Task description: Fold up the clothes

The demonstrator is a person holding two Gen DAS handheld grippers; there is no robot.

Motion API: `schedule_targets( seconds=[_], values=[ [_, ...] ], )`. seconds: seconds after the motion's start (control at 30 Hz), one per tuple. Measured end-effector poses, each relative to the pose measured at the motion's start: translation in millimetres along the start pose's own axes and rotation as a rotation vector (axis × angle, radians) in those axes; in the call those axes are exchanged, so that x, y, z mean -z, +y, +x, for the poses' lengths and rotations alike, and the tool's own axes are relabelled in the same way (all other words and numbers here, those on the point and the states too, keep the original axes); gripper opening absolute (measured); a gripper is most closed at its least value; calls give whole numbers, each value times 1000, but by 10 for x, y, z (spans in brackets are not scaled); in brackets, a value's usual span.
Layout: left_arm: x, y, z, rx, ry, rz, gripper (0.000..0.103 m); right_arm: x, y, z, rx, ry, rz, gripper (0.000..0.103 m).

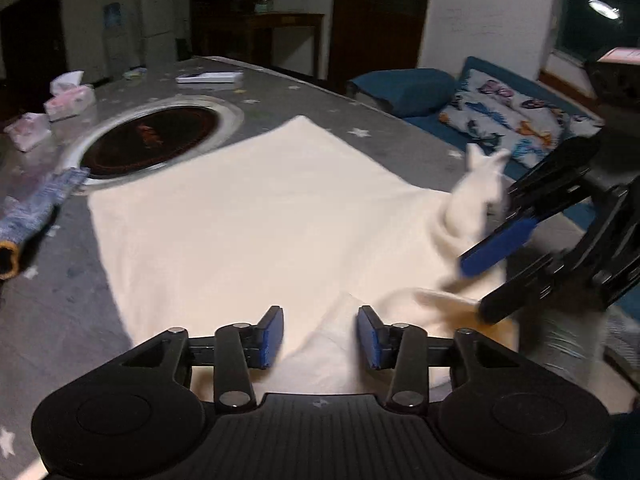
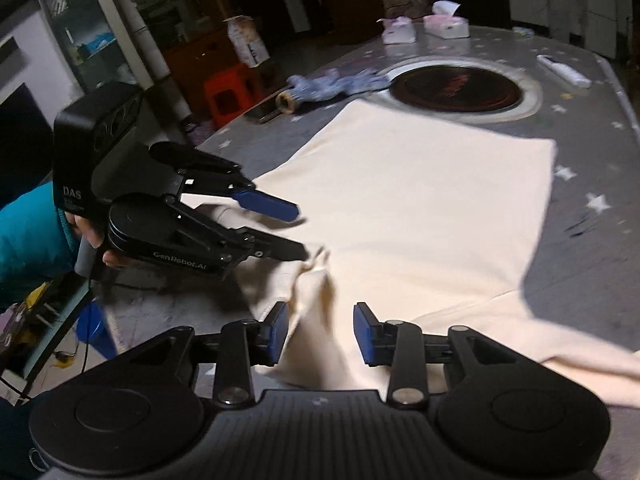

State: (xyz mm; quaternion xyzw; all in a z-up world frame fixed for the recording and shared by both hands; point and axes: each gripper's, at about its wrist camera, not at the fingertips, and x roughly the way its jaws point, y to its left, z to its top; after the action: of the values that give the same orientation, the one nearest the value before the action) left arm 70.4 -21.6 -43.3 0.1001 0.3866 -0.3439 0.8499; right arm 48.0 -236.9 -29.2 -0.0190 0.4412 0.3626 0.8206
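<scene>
Two hand-held grippers work at the near edge of a cream garment point(image 1: 256, 216) spread flat across a grey, star-printed surface point(image 1: 304, 100). The left hand-held gripper point(image 1: 320, 336) has its blue-padded fingers point(image 1: 272, 336) spread apart over a raised fold of the cloth, gripping nothing. The right hand-held gripper point(image 2: 320, 334) is likewise spread wide, a bunched peak of the same cream fabric standing between its fingers and brushing the left pad; in the left wrist view it reaches in from the right side point(image 1: 480, 280), blurred, with cloth gathered around its open fingers. Beyond the garment, a round dark cooktop point(image 1: 156, 140) with a metal rim is set into the surface. A blue knitted glove point(image 1: 36, 208) lies beside it, tissue packs point(image 1: 68, 96) sit at the far end, and a white flat box point(image 1: 210, 77) lies near the far edge. A blue sofa point(image 1: 404, 88) with a butterfly-print cushion point(image 1: 516, 116) lines the wall, and a red stool point(image 2: 230, 92) stands on the floor.
</scene>
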Motion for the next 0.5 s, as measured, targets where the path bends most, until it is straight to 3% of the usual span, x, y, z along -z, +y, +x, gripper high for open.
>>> schedule_targets(
  seconds=[0.27,0.37,0.5],
  values=[
    [321,-153,-339,97,20,53,24,240,269,39,-111,59,-102,35],
    [446,-206,-493,103,29,92,25,335,385,-53,-130,75,-151,35],
    [435,-192,-655,67,-10,102,26,341,388,-236,-87,8,-145,35]
  ],
)
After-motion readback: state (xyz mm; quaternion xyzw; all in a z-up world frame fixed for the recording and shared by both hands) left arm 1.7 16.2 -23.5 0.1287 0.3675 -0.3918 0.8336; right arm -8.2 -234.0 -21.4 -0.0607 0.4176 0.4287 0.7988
